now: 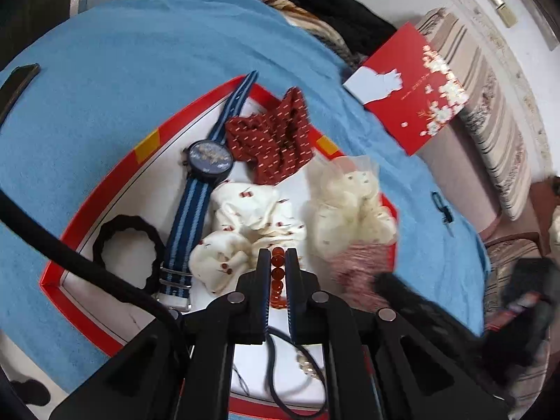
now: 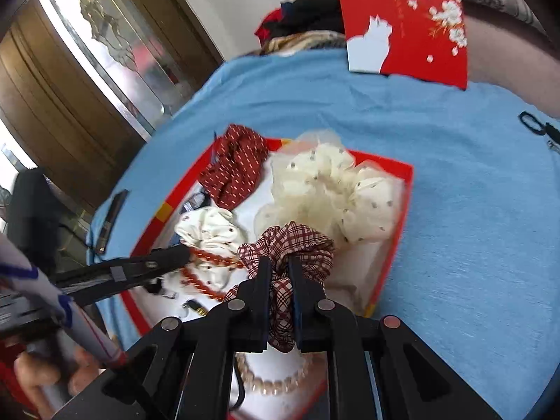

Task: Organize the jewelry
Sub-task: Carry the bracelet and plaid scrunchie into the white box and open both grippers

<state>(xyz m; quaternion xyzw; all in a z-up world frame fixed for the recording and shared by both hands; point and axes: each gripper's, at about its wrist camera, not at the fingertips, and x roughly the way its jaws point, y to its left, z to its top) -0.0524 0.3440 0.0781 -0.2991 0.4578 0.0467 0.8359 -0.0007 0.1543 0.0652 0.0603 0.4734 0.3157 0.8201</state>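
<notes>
A red box [image 1: 105, 189] with a white floor lies on the blue cloth and holds the jewelry. My left gripper [image 1: 278, 259] is shut on an orange bead bracelet [image 1: 277, 280] above a white scrunchie [image 1: 252, 224]. My right gripper [image 2: 280, 266] is shut on a red plaid scrunchie [image 2: 290, 245] over the box [image 2: 395, 217]. The left gripper [image 2: 182, 253] shows in the right wrist view with the bead bracelet [image 2: 210, 259]. The box also holds a blue striped watch [image 1: 203, 175], a dark red scrunchie [image 1: 273, 140], a cream tulle scrunchie [image 1: 346, 203], a black scrunchie [image 1: 127, 252] and a pearl bracelet [image 2: 273, 381].
The red box lid [image 1: 409, 87] with white flowers leans at the far right of the bed. Small black scissors [image 1: 442, 206] lie on the blue cloth [image 1: 140, 70]. A dark phone [image 1: 19, 80] lies far left. Clothes [image 1: 332, 10] are piled at the back.
</notes>
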